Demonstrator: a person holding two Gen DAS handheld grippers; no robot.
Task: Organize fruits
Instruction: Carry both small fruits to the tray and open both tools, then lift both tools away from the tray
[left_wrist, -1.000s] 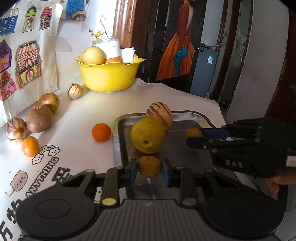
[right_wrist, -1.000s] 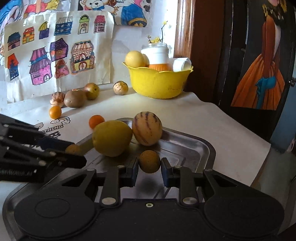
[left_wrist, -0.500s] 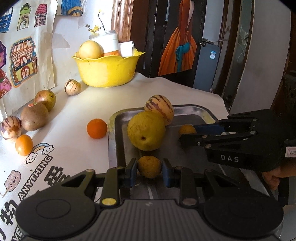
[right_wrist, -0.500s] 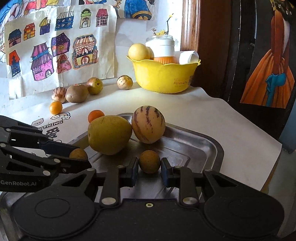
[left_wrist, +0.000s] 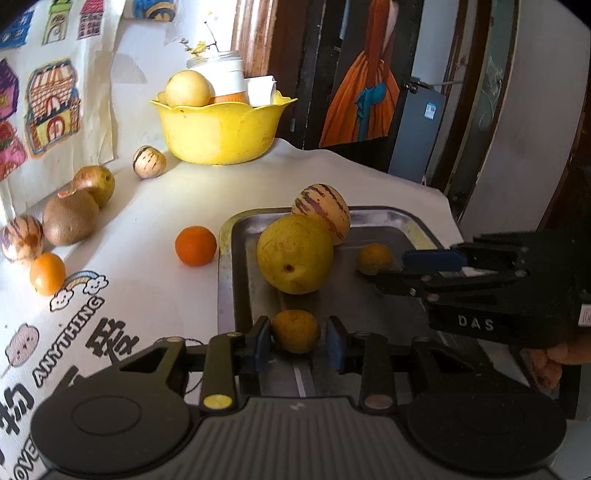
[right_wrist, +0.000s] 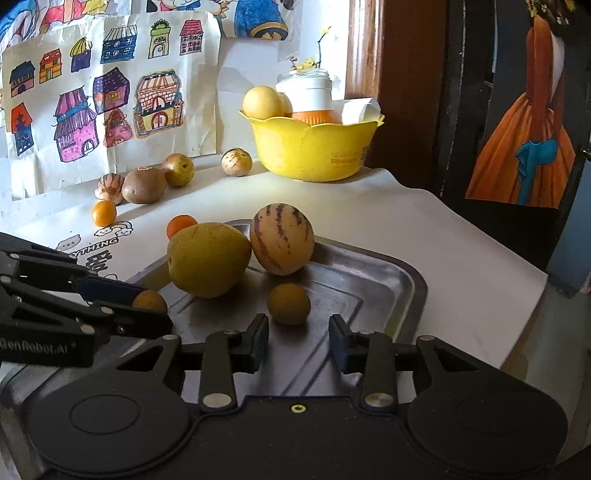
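**Releasing two small fruits onto the tray**

Opening was under way on both sides when this entry was logged. Your left gripper (left_wrist: 295, 349) sat low over the near end of the metal tray (left_wrist: 384, 218), jaws parting, with a small brownish-orange fruit (left_wrist: 295, 331) between the blue pads; the left pad looked to be at or against the skin, the right pad stood clear of it. Your right gripper (right_wrist: 298, 341) was also spreading, and its small round fruit (right_wrist: 289, 303) rested on the tray floor just ahead of the fingertips, touched by neither pad. Read both as released, not clenched.

On the tray you also had a large yellow pear-like fruit (left_wrist: 294, 254) touching a striped melon (left_wrist: 321, 212) behind it.

Off the tray, on the white desk (left_wrist: 166, 295):
- one orange (left_wrist: 195, 245) just beside the tray's left rim;
- a second small orange (left_wrist: 47, 273), a striped fruit (left_wrist: 21, 238), a brown kiwi-like fruit (left_wrist: 70, 216) and a russet apple (left_wrist: 95, 181) grouped near the wall;
- another small striped fruit (left_wrist: 149, 161) near the yellow bowl (left_wrist: 221, 129).

The bowl held a pale round fruit (left_wrist: 187, 89) and a white jar (left_wrist: 225, 75).

Part of your hand (left_wrist: 554, 363) showed under the right gripper.
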